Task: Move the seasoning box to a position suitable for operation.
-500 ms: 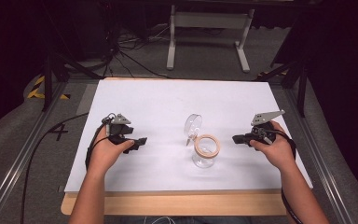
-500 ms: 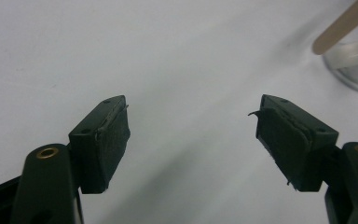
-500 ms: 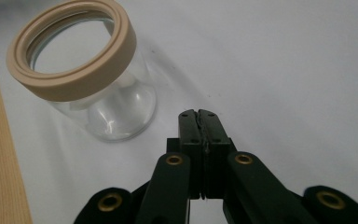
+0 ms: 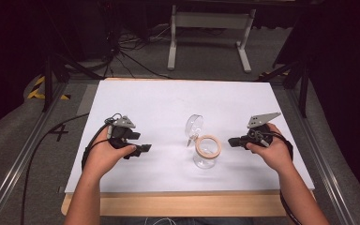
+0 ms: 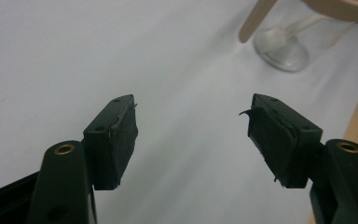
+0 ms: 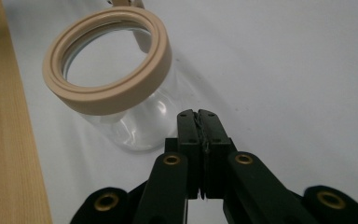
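Observation:
A clear glass jar (image 4: pixel 206 152) with a beige rim stands upright on the white sheet, right of centre. Its round clear lid (image 4: pixel 193 125) is flipped open behind it on a hinge. My left gripper (image 4: pixel 145 149) rests on the sheet to the jar's left, pointing toward it. In the left gripper view this gripper (image 5: pixel 192 106) is open with nothing between its pads, and the jar's base (image 5: pixel 282 49) is ahead at upper right. My right gripper (image 4: pixel 231 141) lies just right of the jar. It is shut (image 6: pixel 198 115) on nothing, a short way from the jar's rim (image 6: pixel 116 100).
The white sheet (image 4: pixel 168 103) covers most of the table, and a bare wooden strip (image 4: pixel 178 204) runs along the front edge. Metal rails (image 4: pixel 23 159) flank the table. A grey stand (image 4: pixel 208 21) and cables lie on the floor beyond.

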Available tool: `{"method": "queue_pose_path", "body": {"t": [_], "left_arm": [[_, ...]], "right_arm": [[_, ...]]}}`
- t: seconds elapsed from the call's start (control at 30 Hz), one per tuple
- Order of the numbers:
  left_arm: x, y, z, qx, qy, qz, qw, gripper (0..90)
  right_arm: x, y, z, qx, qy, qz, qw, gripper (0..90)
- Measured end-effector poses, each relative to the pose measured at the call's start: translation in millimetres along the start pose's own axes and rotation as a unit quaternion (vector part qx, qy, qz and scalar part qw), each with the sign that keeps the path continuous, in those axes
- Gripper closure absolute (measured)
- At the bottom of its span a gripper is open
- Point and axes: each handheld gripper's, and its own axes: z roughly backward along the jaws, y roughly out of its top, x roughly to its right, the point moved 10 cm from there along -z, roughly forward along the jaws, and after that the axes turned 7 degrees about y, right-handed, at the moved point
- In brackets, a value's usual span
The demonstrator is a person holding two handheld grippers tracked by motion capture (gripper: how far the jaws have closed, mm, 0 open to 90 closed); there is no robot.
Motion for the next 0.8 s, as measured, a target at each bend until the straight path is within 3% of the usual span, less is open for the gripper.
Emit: {"method": "queue_pose_path", "body": {"t": [0.27, 0.33, 0.8], "left_arm": [[17.1, 8.9, -0.4, 0.015, -0.018, -0.021, 0.9995, 28.8], [18.5, 8.4, -2.4, 0.012, -0.019, -0.026, 0.9994, 28.5], [15.4, 3.5, -5.6, 0.002, -0.018, -0.021, 0.9996, 28.0]], "right_arm": [[-11.9, -1.4, -23.5, -0.028, 0.013, 0.015, 0.9994, 89.8], [-11.6, -4.5, -31.2, -0.043, 0.002, 0.019, 0.9989, 89.8], [-8.3, -11.7, -40.2, -0.057, -0.002, 0.009, 0.9983, 90.0]]}}
